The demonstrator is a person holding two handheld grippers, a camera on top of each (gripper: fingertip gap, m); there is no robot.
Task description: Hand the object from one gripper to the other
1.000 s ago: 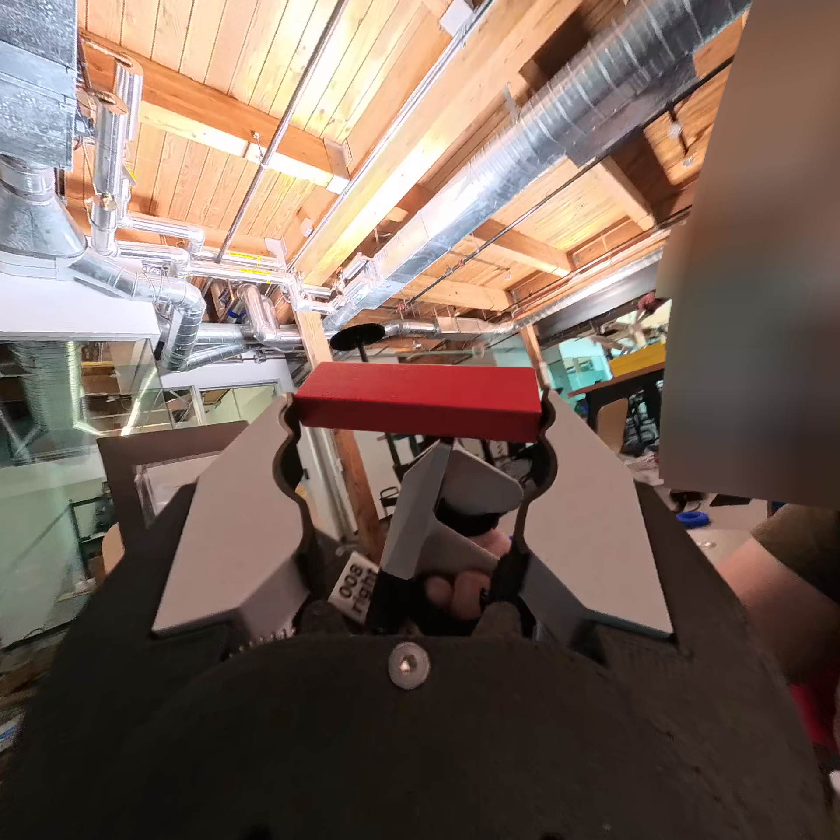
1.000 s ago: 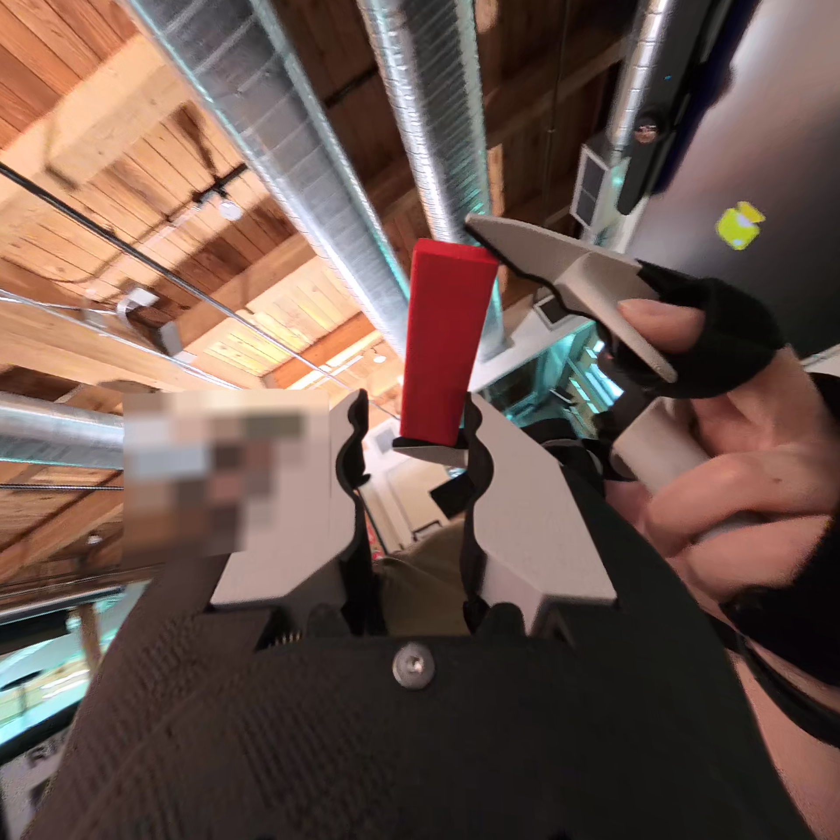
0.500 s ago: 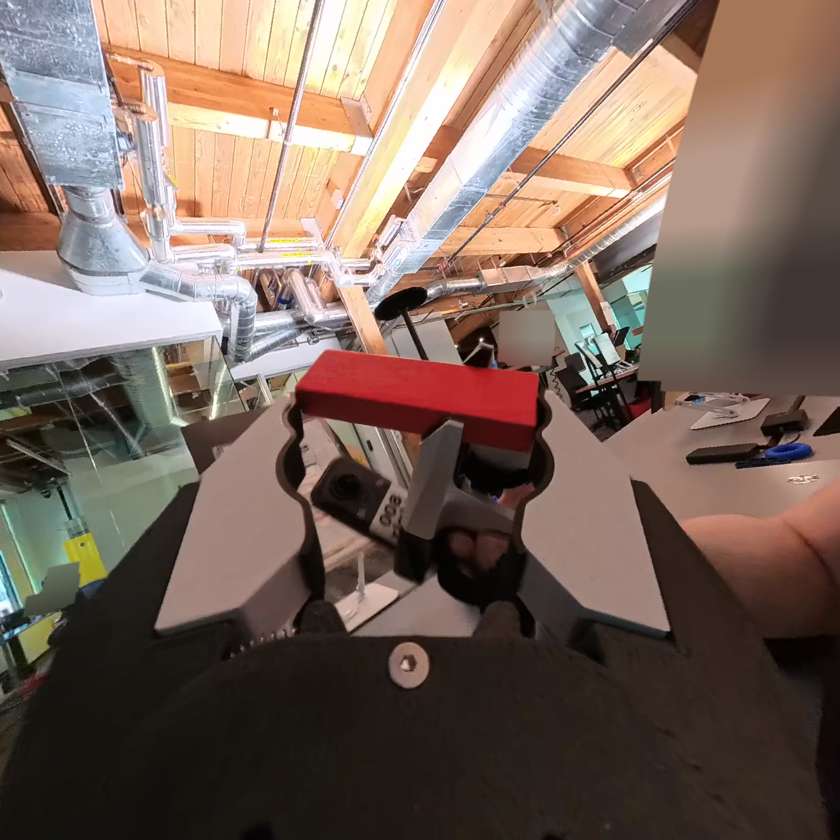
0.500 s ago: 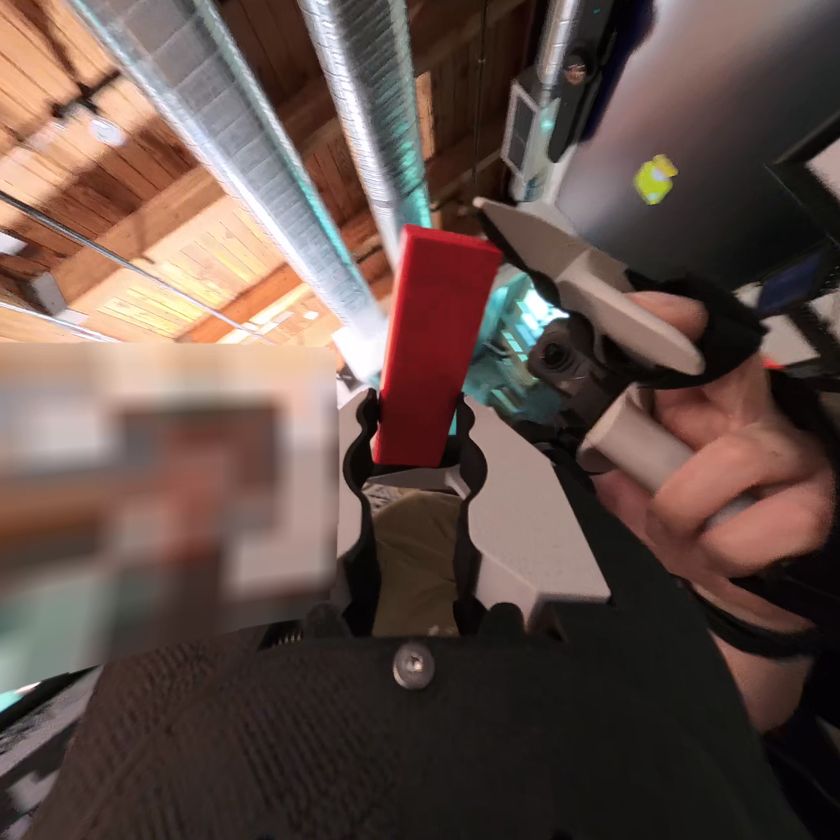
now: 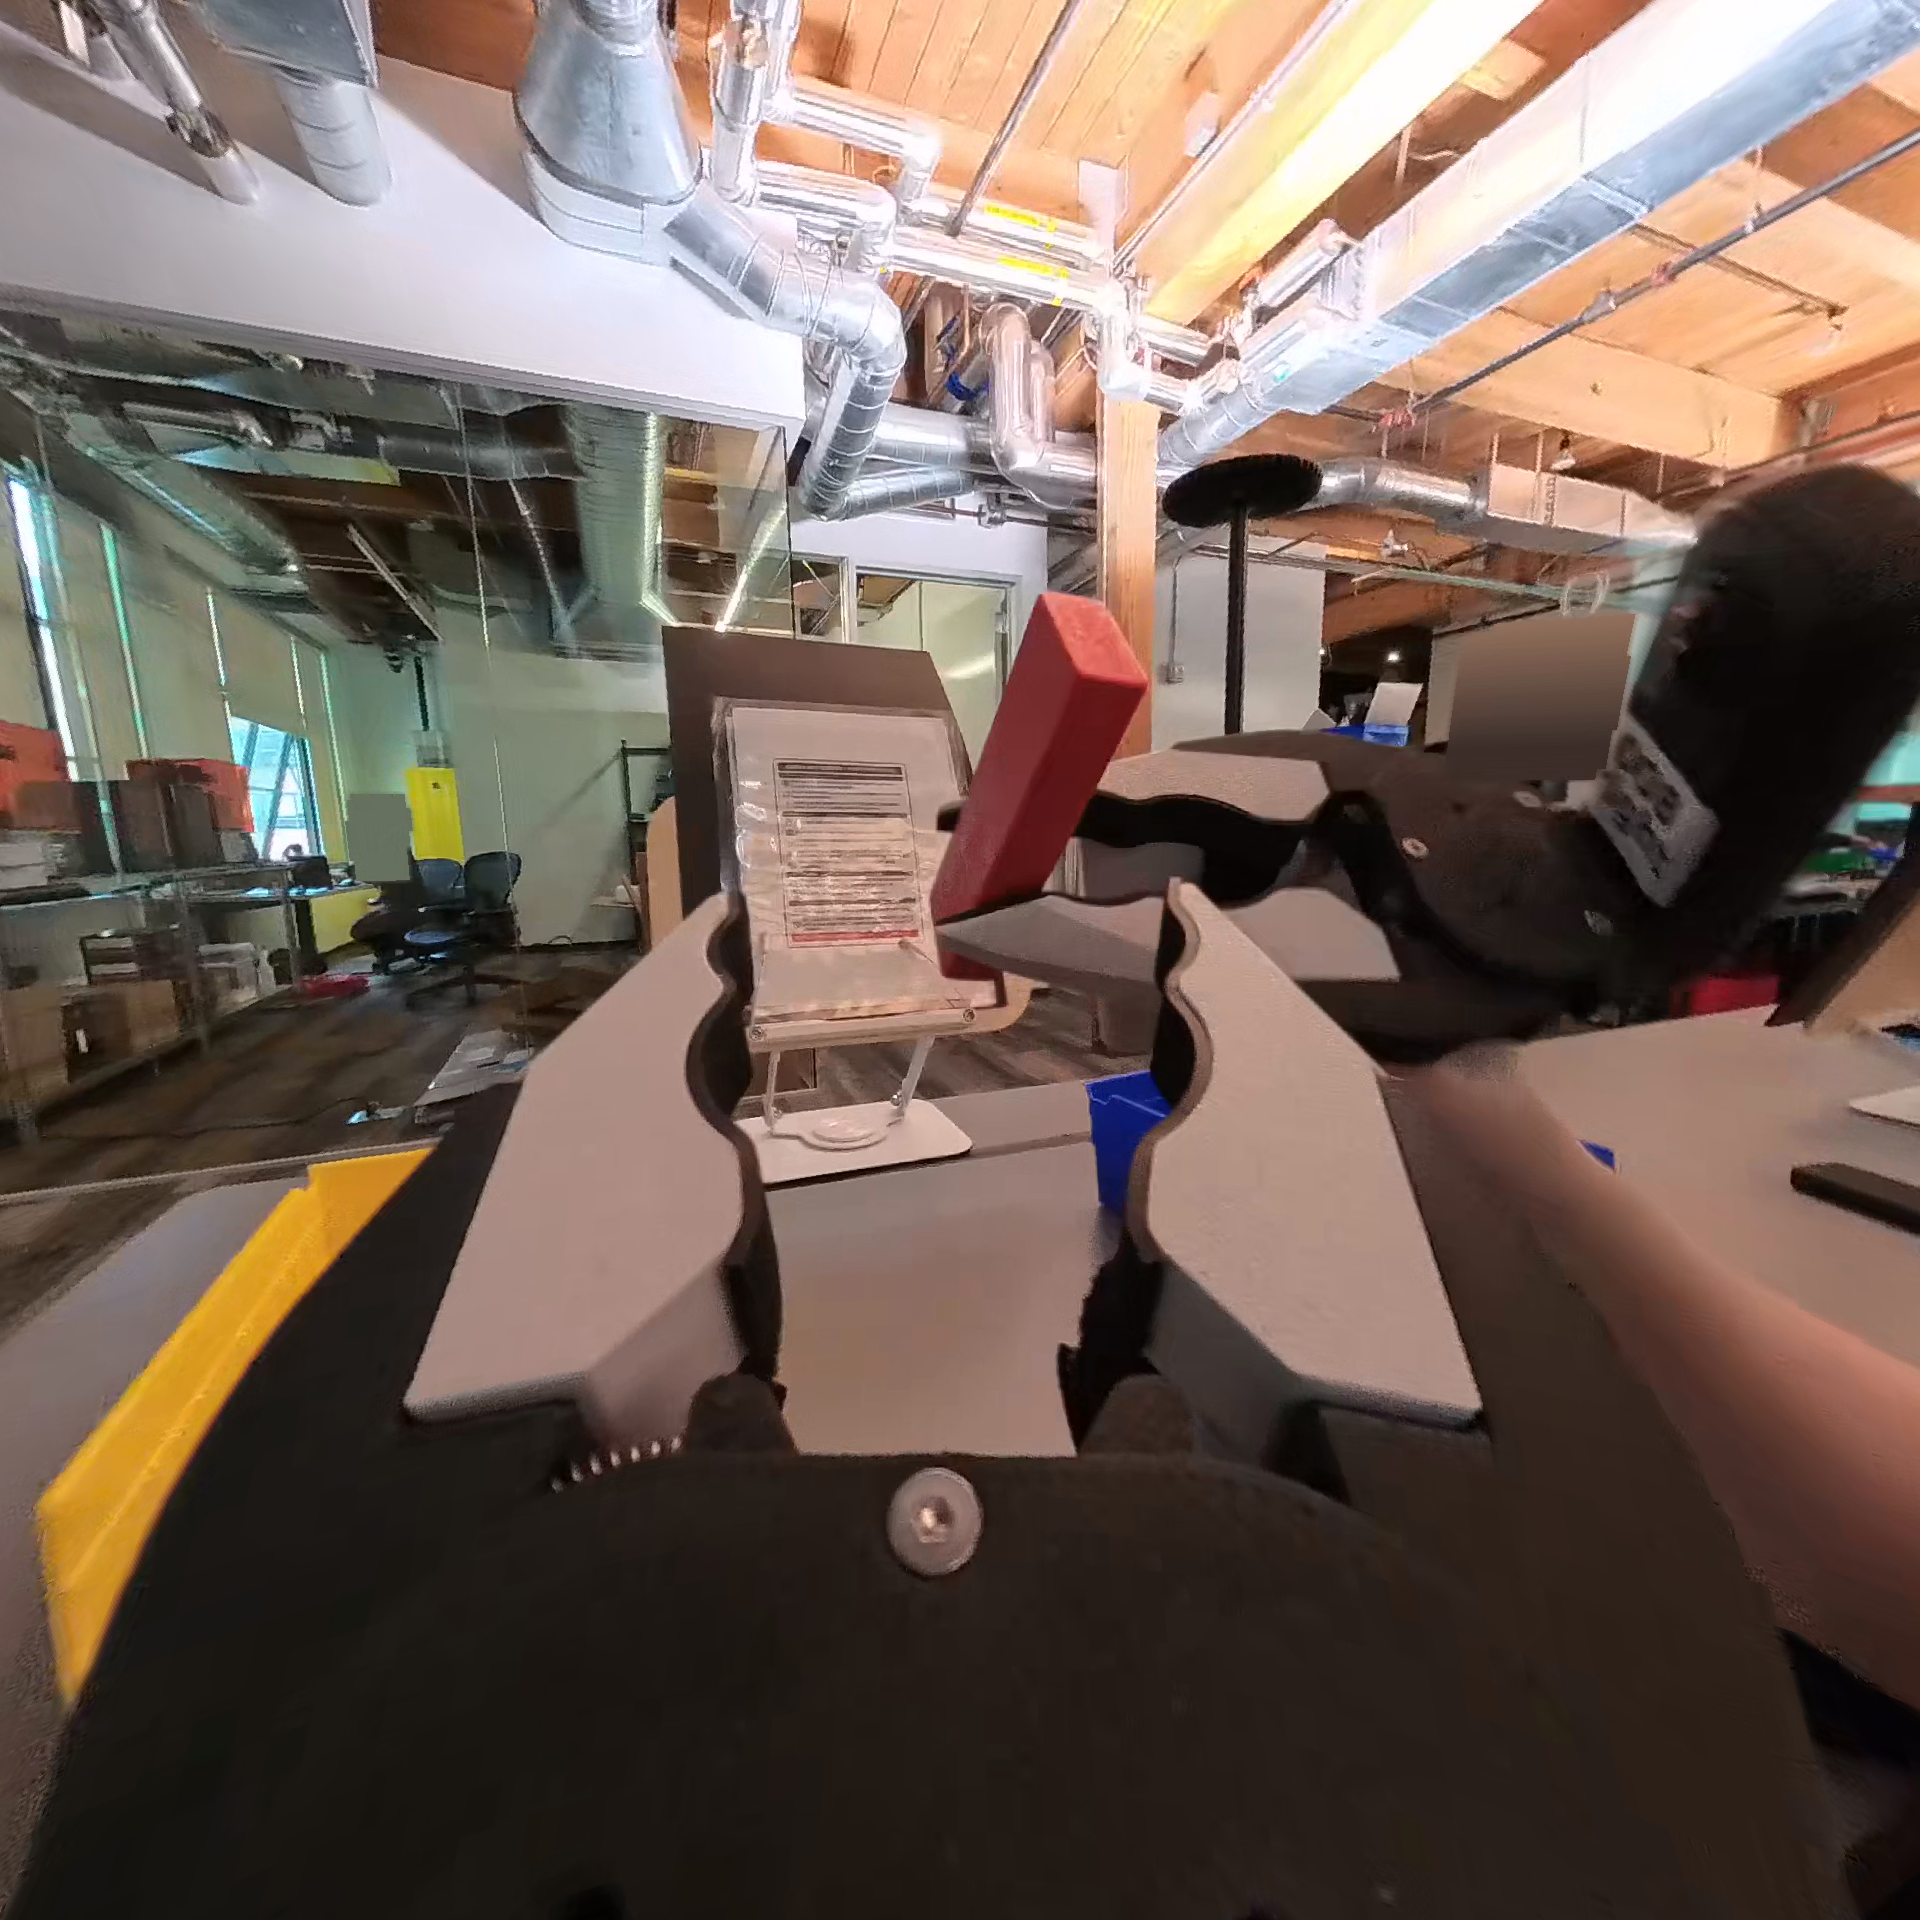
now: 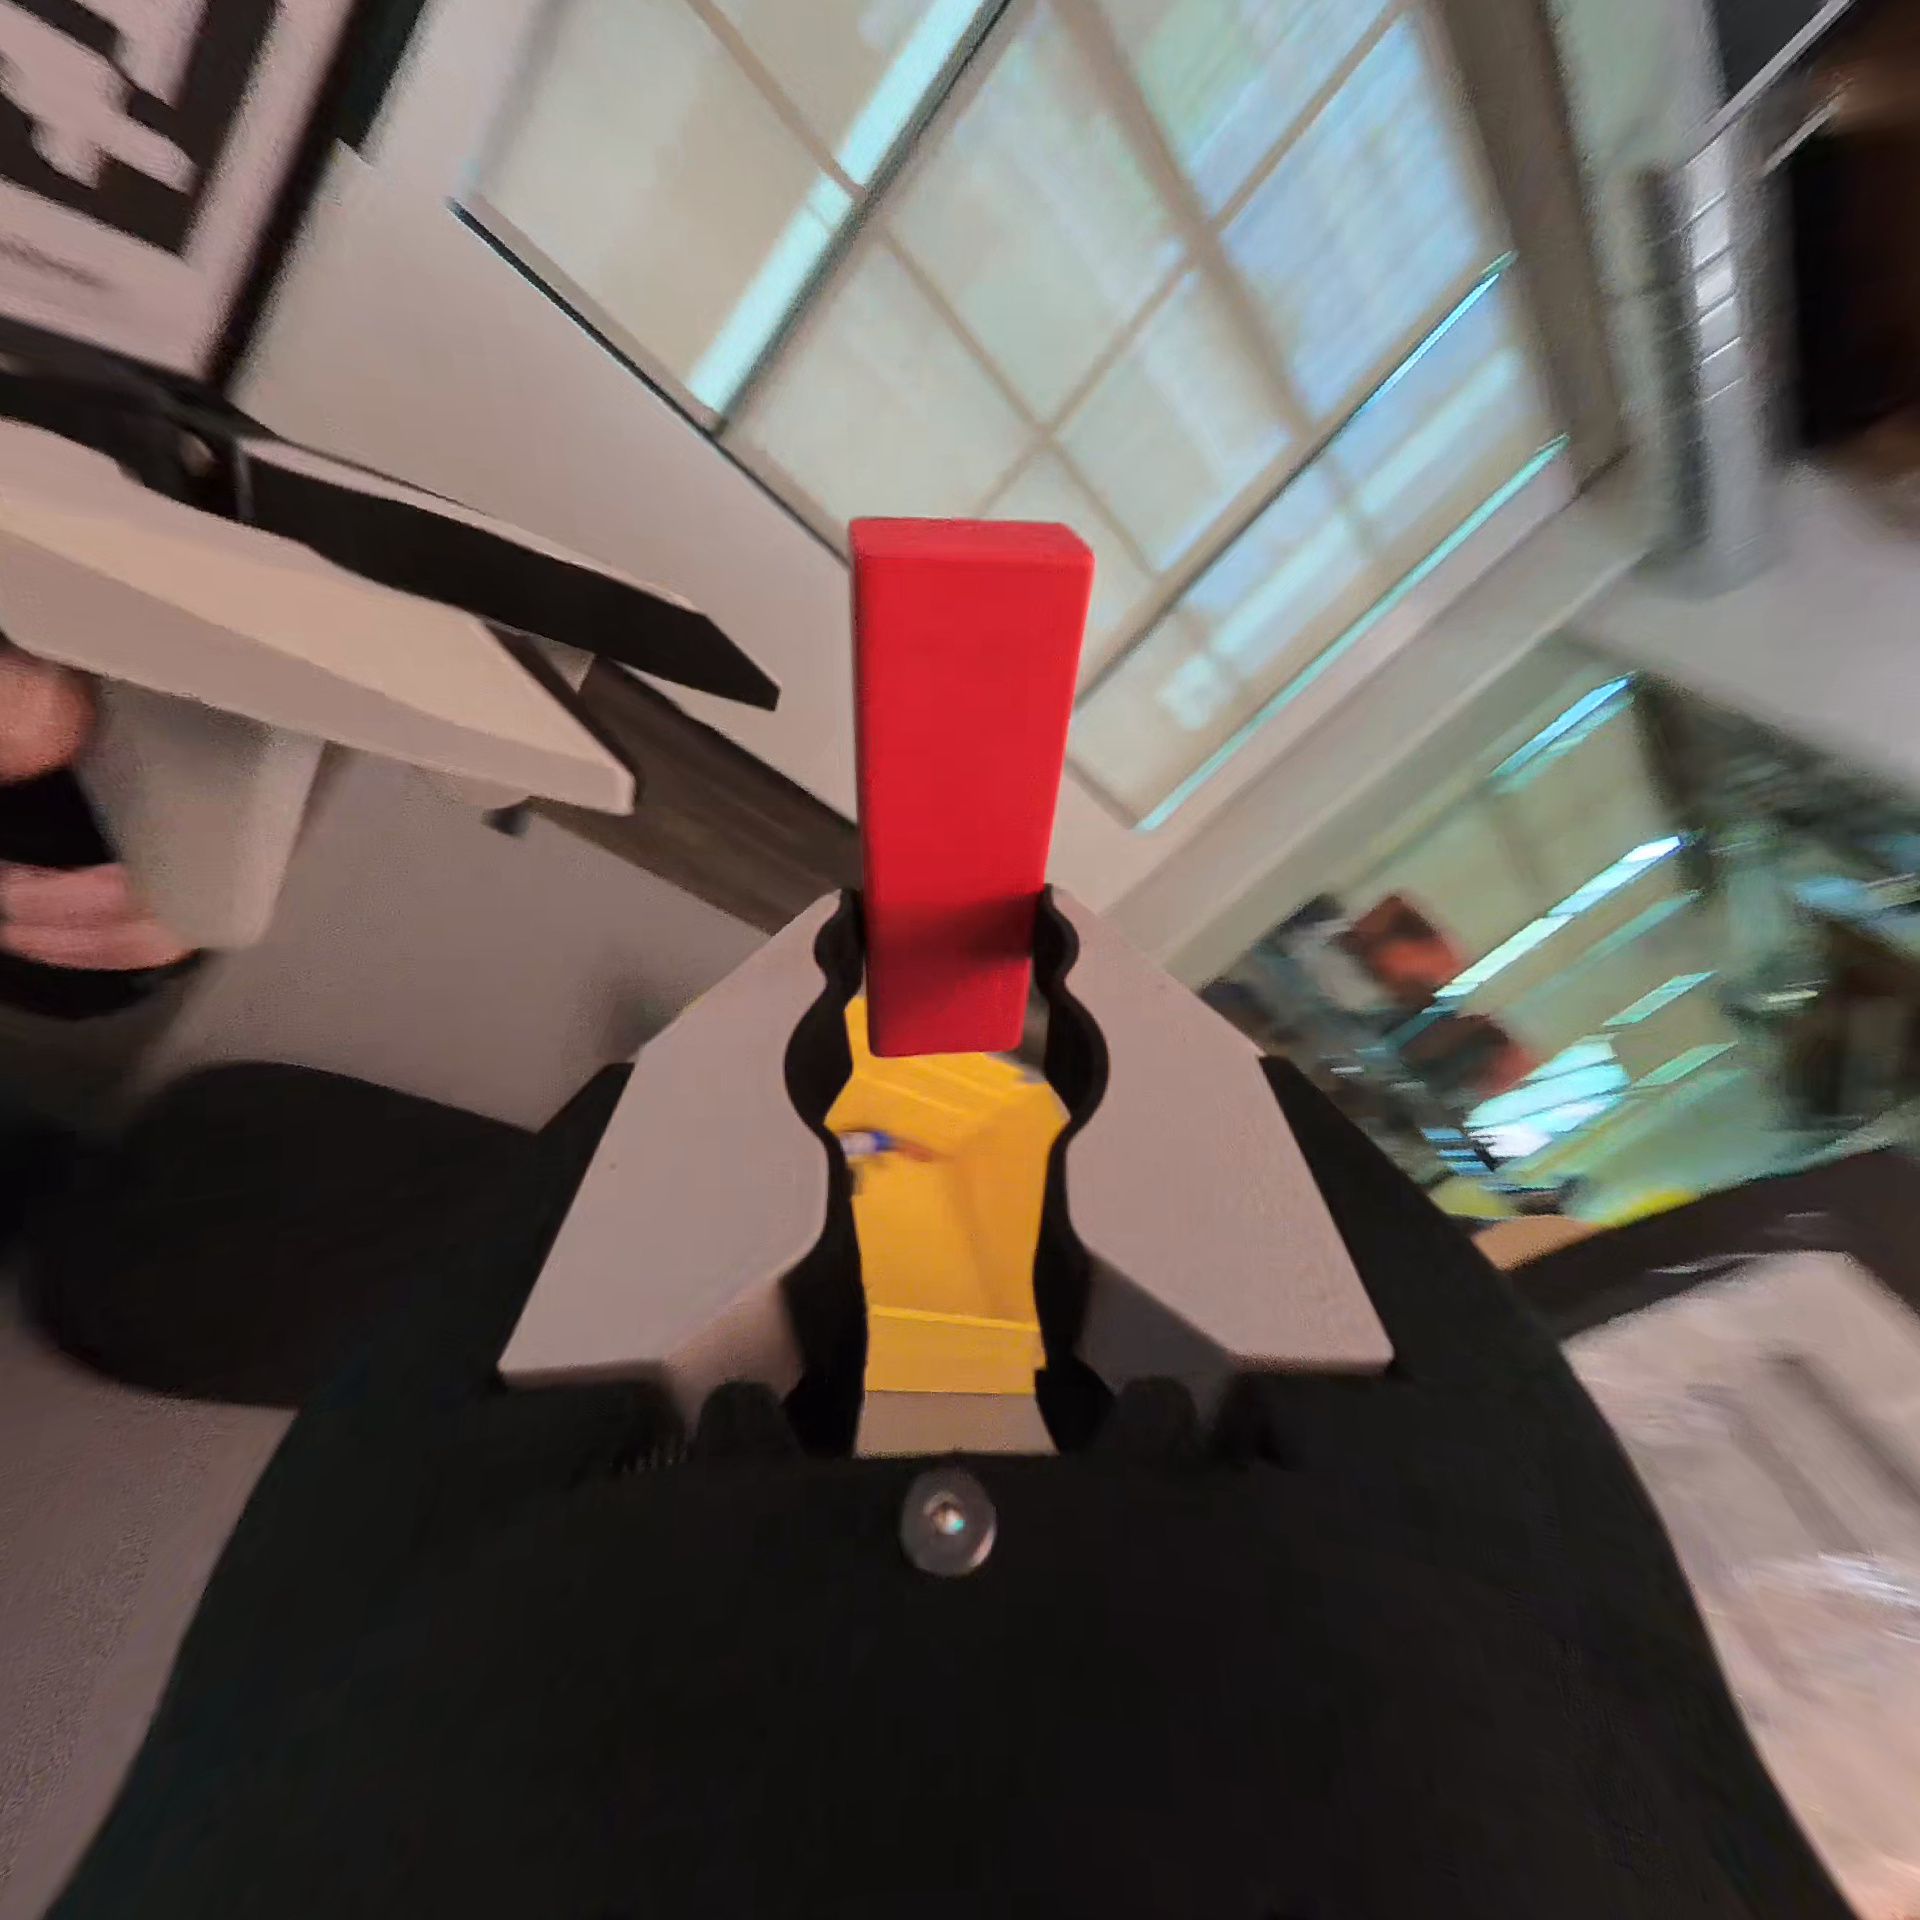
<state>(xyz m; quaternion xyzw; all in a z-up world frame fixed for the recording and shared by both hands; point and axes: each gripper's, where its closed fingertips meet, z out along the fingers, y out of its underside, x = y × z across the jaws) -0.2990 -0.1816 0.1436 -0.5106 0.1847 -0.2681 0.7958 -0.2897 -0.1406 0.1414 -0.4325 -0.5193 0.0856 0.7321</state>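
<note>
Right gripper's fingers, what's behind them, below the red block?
Between the fingers of the right gripper, under the clamped red block, a yellow bin shows through the gap. The fingers cover its sides, so its extent stays hidden.

The left gripper (image 5: 951,966) is standing spread and empty; beyond its tips, the right gripper (image 5: 1023,868) is clamping a red block (image 5: 1039,774) that is tilting upward.

Around you: timber ceiling (image 5: 1621,343) with silver ducts (image 5: 790,270), glass partition (image 5: 312,582), wooden post (image 5: 1127,499). Office chairs (image 5: 457,914), grey table (image 5: 1704,1101), gridded window (image 6: 1091,343).
</note>
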